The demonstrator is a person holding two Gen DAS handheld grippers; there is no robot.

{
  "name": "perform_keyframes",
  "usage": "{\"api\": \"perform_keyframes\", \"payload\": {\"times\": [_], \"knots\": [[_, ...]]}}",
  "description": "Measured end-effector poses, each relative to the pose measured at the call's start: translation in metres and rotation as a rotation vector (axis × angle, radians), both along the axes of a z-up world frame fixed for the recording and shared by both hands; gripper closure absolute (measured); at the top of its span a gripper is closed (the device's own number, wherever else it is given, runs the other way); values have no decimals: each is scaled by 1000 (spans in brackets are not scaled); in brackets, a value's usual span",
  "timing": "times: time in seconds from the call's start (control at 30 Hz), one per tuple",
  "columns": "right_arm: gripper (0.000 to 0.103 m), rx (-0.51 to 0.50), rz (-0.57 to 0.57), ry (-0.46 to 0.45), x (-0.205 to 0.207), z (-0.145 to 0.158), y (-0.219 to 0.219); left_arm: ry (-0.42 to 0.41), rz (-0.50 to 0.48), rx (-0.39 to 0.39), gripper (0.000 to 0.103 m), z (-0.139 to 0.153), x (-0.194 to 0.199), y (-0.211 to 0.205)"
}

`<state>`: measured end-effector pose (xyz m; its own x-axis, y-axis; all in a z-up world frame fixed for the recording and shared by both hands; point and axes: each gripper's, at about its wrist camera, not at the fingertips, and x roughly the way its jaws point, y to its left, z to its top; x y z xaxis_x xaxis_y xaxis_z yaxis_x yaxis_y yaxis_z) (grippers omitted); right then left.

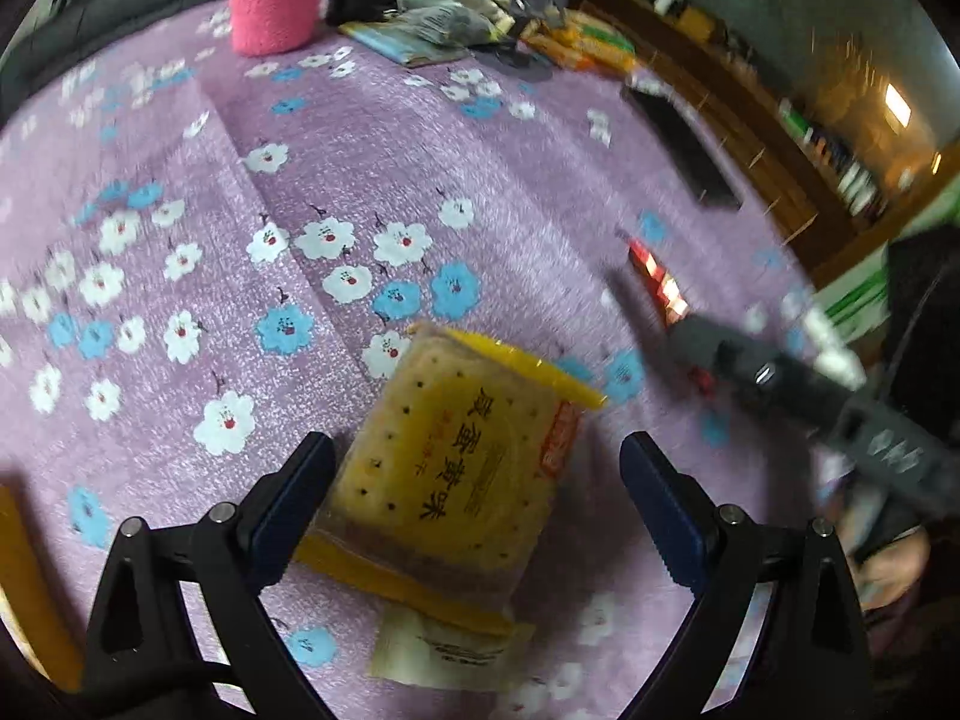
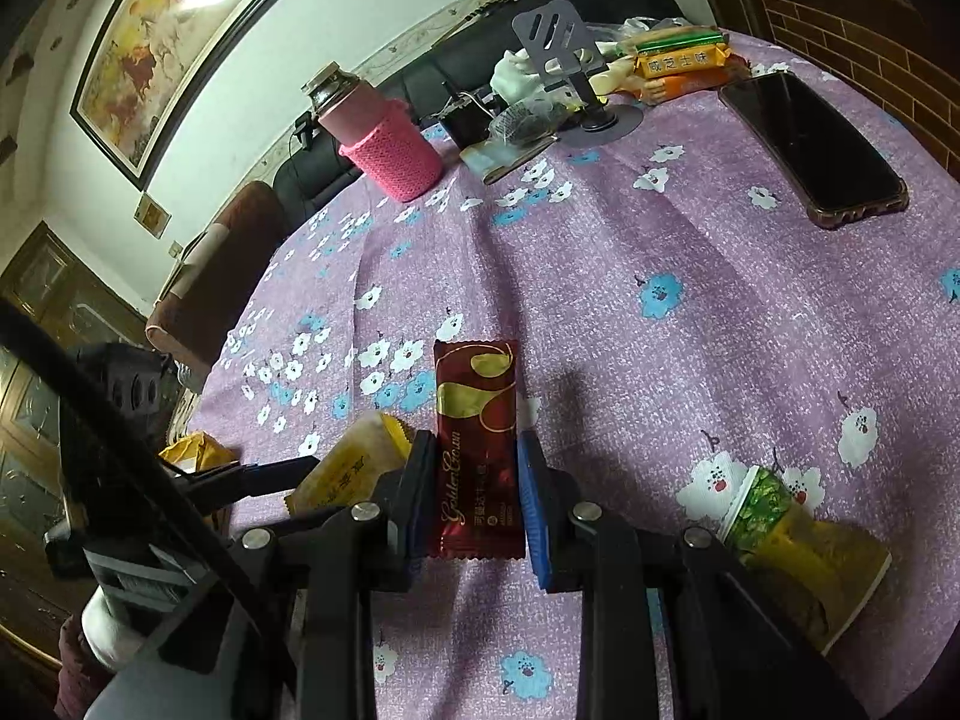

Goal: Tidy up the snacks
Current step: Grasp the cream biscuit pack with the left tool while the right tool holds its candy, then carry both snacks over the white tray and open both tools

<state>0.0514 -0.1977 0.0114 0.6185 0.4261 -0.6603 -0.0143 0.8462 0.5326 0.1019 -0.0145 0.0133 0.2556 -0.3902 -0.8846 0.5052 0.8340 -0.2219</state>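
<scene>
Your right gripper (image 2: 474, 483) is clamped on the dark red chocolate bar (image 2: 477, 450), held above the worktop (image 2: 660, 360). Your left gripper (image 1: 477, 468) hangs wide open, empty, over the yellow cracker pack (image 1: 456, 468) (lying flat). Next, lower and close squarely.

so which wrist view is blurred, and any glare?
Left wrist: motion smear toward the right edge, where the right claw is streaked; the yellow cracker packet is fairly sharp. Right wrist: sharp; the shiny dark red chocolate wrapper shows gold highlights, with glare across the framed painting.
</scene>
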Motion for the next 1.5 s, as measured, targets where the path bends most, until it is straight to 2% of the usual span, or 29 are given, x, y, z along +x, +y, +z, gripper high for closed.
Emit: {"api": "perform_keyframes", "payload": {"times": [0.07,0.1,0.17,0.23,0.3,0.5,0.6,0.77,0.87,0.97,1.1,1.23,1.33,1.5], "knots": [[77,1,-4,1,0,0,-1,-27,3,72,7,-4,-1,-9],[77,1,-6,1,0,0,-1,-55,17,141,7,-8,-2,-16],[77,0,-7,-2,-1,0,-2,-95,31,206,8,-12,-5,-22],[77,-1,-6,-2,-1,0,-2,-117,38,188,17,-10,-11,-18],[77,-8,-7,-3,-1,0,-1,-132,41,178,31,-6,-14,-18],[77,-14,-10,-3,-1,0,-1,-143,92,112,31,4,-23,-7],[77,-21,1,-17,-2,1,2,-156,130,63,31,18,-32,6],[77,-38,32,-57,-6,5,12,-175,231,-71,31,48,-59,52],[77,-66,42,-76,-8,6,20,-192,325,-174,31,62,-87,92],[77,-89,38,-76,-10,5,27,-209,399,-218,31,70,-109,126],[77,-89,47,-70,-15,4,41,-246,524,-207,31,81,-141,186],[77,-58,141,-69,-27,17,73,-256,633,-203,31,83,-159,243],[77,-49,241,-69,-38,29,113,-241,705,-201,31,77,-168,277],[78,-103,418,-86,-51,48,194,-191,767,-194,31,62,-172,311]]}}
